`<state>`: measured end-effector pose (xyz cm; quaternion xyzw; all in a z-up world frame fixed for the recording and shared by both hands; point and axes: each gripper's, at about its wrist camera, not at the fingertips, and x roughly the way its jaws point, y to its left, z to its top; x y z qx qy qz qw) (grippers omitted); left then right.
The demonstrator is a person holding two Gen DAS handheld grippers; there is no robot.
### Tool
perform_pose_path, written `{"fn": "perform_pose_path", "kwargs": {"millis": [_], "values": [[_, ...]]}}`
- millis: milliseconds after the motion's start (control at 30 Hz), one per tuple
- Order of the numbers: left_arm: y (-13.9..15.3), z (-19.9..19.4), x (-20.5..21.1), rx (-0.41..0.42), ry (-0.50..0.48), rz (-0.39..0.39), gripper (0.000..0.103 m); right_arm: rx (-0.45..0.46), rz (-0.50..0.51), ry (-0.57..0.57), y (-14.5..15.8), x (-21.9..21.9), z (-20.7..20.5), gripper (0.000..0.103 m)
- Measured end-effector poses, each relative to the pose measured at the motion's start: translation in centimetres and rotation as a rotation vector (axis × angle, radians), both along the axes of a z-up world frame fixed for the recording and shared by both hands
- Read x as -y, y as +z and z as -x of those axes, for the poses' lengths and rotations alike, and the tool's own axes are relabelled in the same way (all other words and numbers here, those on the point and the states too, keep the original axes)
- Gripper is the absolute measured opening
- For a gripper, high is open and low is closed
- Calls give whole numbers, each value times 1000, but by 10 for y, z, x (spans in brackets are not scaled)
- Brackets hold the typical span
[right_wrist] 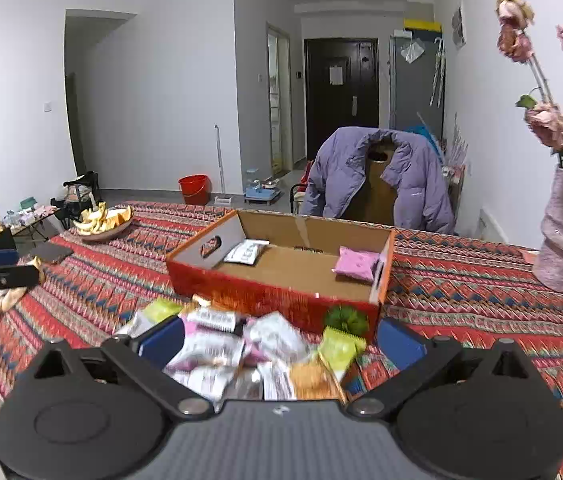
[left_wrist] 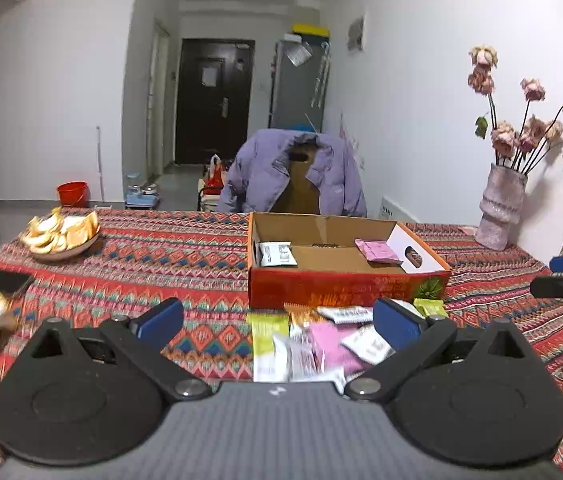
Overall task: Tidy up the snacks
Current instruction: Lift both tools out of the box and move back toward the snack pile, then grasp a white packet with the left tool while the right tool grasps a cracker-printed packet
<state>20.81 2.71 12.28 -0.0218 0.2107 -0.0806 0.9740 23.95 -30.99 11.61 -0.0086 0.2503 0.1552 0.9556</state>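
An open orange cardboard box (left_wrist: 345,288) stands on the patterned tablecloth. Inside it lie a white packet (left_wrist: 277,254) at the left and a pink packet (left_wrist: 377,250) at the right. In front of the box is a loose pile of snack packets (left_wrist: 313,340), green, pink, white and orange. My left gripper (left_wrist: 277,320) hovers open above the pile's left part, with nothing pressed between its blue pads. My right gripper (right_wrist: 281,342) is open too, over the same pile (right_wrist: 257,348), facing the box (right_wrist: 281,300). Each gripper shows at the edge of the other's view.
A bowl of peeled fruit pieces (left_wrist: 61,236) sits at the far left of the table. A pink vase of dried roses (left_wrist: 499,208) stands at the far right by the wall. A chair draped with a purple jacket (left_wrist: 293,176) is behind the box. A dark flat object (left_wrist: 1,280) lies near the left edge.
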Motion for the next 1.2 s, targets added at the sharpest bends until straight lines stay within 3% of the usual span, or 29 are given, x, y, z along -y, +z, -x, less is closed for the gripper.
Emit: {"fn": "perform_pose_path", "kwargs": {"millis": [267,500,733,1033,1200], "values": [[-30,72,-8,8,27,5,103,59,72,-35,-41,-20,83,103],[-66,104,0,-52,34,-77,103,32,0,-66,-72,-36,129,103],[-82,82,9,-125,49,-65,103,24,26,-91,-83,-39,129,103],[-92,17,49,-178,24,-45,103,-60,-105,-126,-95,-11,81,101],[-100,-23,70,-190,31,-42,103,-107,-170,-157,-98,2,45,93]]}}
